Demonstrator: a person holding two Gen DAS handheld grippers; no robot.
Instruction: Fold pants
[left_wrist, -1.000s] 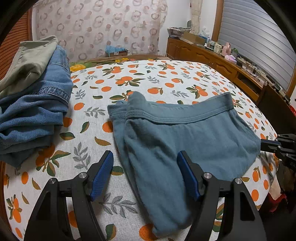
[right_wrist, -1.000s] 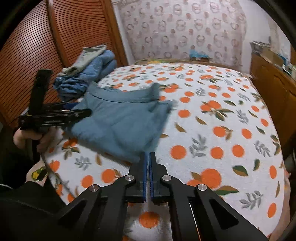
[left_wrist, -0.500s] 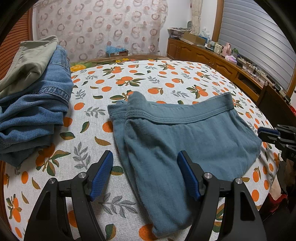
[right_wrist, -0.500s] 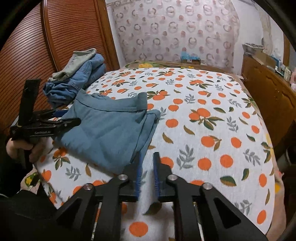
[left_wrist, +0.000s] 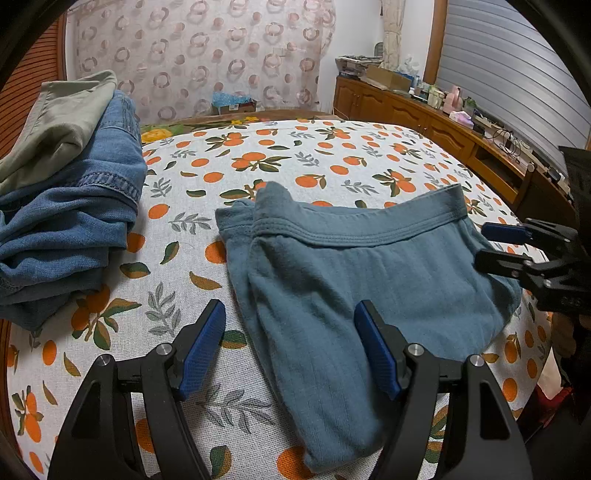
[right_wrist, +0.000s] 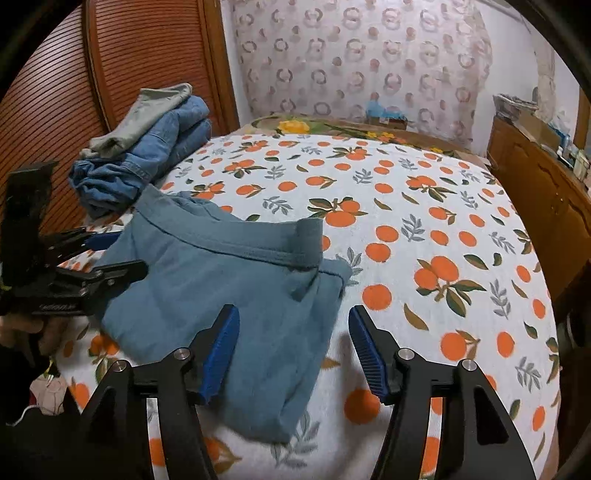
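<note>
The teal pants (left_wrist: 369, 288) are folded into a soft, ribbed-knit bundle, stitched waistband facing away, lying flat on the bed's orange-print sheet (left_wrist: 295, 162) near its front edge. Left gripper (left_wrist: 290, 347) is spread wide over them, pinching nothing. Right gripper (right_wrist: 293, 341) has just been opening, its ridged blue pads clear of the fabric.

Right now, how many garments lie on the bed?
3: teal pants in the middle; folded jeans at the bed's far left edge; olive garment stacked on them. More may hide underneath.
</note>
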